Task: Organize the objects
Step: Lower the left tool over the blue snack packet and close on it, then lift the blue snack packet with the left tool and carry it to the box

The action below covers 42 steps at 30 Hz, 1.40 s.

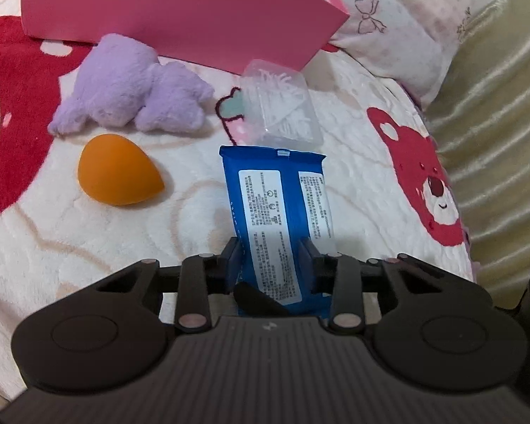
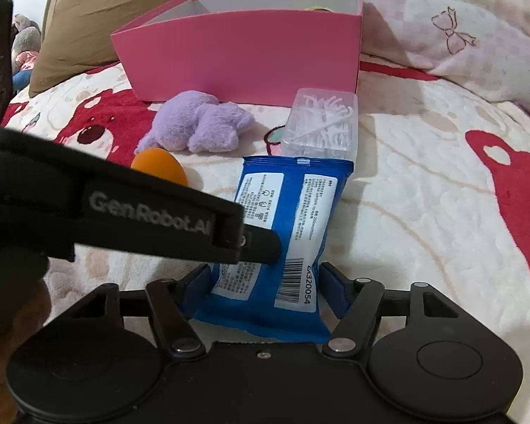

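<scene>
While lying on the bedspread (image 2: 424, 212) before the pink box (image 2: 240, 56), blue wipes pack (image 2: 282, 219): soft, light, slick film; take midway. Left gripper (image 1: 272, 247) clamped on it; right gripper (image 2: 265, 275) jaws flanking, grip uncertain.

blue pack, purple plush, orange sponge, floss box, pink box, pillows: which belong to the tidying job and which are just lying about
Job:
blue pack
purple plush
orange sponge
floss pick box
pink box

Just there:
brown pillow
pink pillow
bear blanket
</scene>
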Each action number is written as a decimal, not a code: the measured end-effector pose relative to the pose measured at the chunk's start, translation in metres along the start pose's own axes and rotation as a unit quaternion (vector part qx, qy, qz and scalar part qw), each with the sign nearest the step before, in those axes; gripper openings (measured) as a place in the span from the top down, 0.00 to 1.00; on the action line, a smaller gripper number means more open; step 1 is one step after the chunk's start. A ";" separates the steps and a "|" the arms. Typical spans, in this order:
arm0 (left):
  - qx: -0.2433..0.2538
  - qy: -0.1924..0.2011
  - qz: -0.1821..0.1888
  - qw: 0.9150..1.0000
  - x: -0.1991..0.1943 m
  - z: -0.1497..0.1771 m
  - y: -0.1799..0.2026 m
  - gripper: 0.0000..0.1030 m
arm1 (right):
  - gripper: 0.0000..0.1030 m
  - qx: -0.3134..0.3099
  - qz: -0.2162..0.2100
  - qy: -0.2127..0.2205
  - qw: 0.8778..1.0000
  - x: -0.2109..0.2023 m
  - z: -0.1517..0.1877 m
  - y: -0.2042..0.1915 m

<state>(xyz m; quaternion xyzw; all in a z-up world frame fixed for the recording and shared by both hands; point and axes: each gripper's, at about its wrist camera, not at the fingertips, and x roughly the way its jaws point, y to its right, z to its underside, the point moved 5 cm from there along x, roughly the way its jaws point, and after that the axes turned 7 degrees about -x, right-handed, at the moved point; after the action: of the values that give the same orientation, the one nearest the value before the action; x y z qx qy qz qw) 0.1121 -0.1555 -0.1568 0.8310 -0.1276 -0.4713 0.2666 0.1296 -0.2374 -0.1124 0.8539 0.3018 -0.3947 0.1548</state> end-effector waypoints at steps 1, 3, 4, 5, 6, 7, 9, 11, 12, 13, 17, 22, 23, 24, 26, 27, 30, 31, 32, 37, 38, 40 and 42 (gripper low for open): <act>-0.003 -0.001 0.000 1.000 0.000 0.000 -0.001 0.67 | 0.33 -0.002 -0.002 0.000 1.000 -0.001 0.000 0.000; -0.009 -0.002 0.000 1.000 0.001 0.000 -0.002 0.67 | 0.33 -0.002 -0.003 0.002 1.000 0.000 0.001 0.000; -0.011 -0.003 0.000 1.000 0.001 0.000 -0.002 0.67 | 0.34 0.000 -0.004 0.004 1.000 0.000 0.002 0.000; -0.012 -0.003 0.000 1.000 0.000 0.000 -0.002 0.67 | 0.34 0.001 -0.005 0.006 1.000 0.001 0.002 0.000; -0.011 -0.003 0.000 1.000 0.000 0.000 -0.002 0.67 | 0.34 0.001 -0.005 0.007 1.000 0.001 0.002 0.001; -0.008 -0.004 -0.001 1.000 -0.001 0.001 0.000 0.67 | 0.34 0.001 -0.005 0.006 1.000 0.000 0.002 0.000; 0.003 -0.012 -0.006 1.000 -0.001 0.002 0.004 0.66 | 0.35 -0.001 -0.010 0.009 1.000 -0.001 0.002 -0.001; 0.010 -0.012 -0.010 1.000 -0.002 0.003 0.006 0.66 | 0.35 -0.001 -0.016 0.008 1.000 -0.001 0.002 -0.001; 0.010 -0.012 -0.010 1.000 -0.002 0.004 0.006 0.66 | 0.35 -0.003 -0.016 0.009 1.000 -0.001 0.003 -0.002; 0.011 -0.013 -0.011 1.000 -0.002 0.004 0.007 0.66 | 0.35 -0.003 -0.016 0.010 1.000 -0.001 0.003 -0.002; 0.008 -0.010 -0.015 1.000 -0.009 0.004 0.010 0.66 | 0.35 0.003 -0.023 0.011 1.000 -0.003 0.002 -0.002; 0.016 -0.005 -0.027 0.999 -0.024 0.002 0.019 0.66 | 0.35 0.006 -0.042 0.015 0.999 -0.014 -0.002 -0.008; 0.016 -0.006 -0.030 0.999 -0.027 0.001 0.021 0.66 | 0.35 0.004 -0.043 0.015 0.999 -0.017 -0.004 -0.009; 0.016 -0.007 -0.032 0.999 -0.030 0.001 0.022 0.66 | 0.35 0.003 -0.045 0.015 0.999 -0.020 -0.006 -0.010; 0.015 -0.007 -0.025 1.000 -0.037 0.000 0.025 0.63 | 0.34 0.007 -0.052 0.012 0.999 -0.025 -0.008 -0.011; 0.016 -0.008 -0.020 1.000 -0.040 0.000 0.026 0.63 | 0.33 0.010 -0.055 0.012 0.998 -0.027 -0.010 -0.011; 0.014 -0.013 -0.020 1.000 -0.044 0.001 0.027 0.63 | 0.33 0.014 -0.063 0.006 0.998 -0.034 -0.015 -0.012; 0.015 -0.014 -0.020 1.000 -0.046 0.001 0.027 0.63 | 0.33 0.016 -0.066 0.003 0.998 -0.036 -0.016 -0.012; 0.015 -0.015 -0.022 1.000 -0.049 0.001 0.027 0.63 | 0.33 0.015 -0.066 0.001 0.998 -0.037 -0.017 -0.013; 0.019 -0.013 -0.027 0.999 -0.066 -0.003 0.033 0.63 | 0.32 -0.001 -0.064 0.002 0.998 -0.046 -0.021 -0.023; 0.016 -0.015 -0.027 0.999 -0.070 -0.005 0.034 0.63 | 0.32 -0.003 -0.063 0.005 0.998 -0.051 -0.023 -0.025; 0.003 -0.023 -0.027 0.999 -0.075 -0.008 0.033 0.63 | 0.32 -0.010 -0.063 0.003 0.998 -0.056 -0.027 -0.028; -0.001 -0.022 -0.021 1.000 -0.079 -0.011 0.032 0.63 | 0.30 -0.015 -0.069 -0.011 0.997 -0.058 -0.033 -0.031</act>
<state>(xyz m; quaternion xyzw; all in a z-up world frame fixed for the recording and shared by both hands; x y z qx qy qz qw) 0.0814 -0.1418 -0.0773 0.8224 -0.1156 -0.4951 0.2552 0.0991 -0.2198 -0.0475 0.8244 0.3641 -0.4091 0.1431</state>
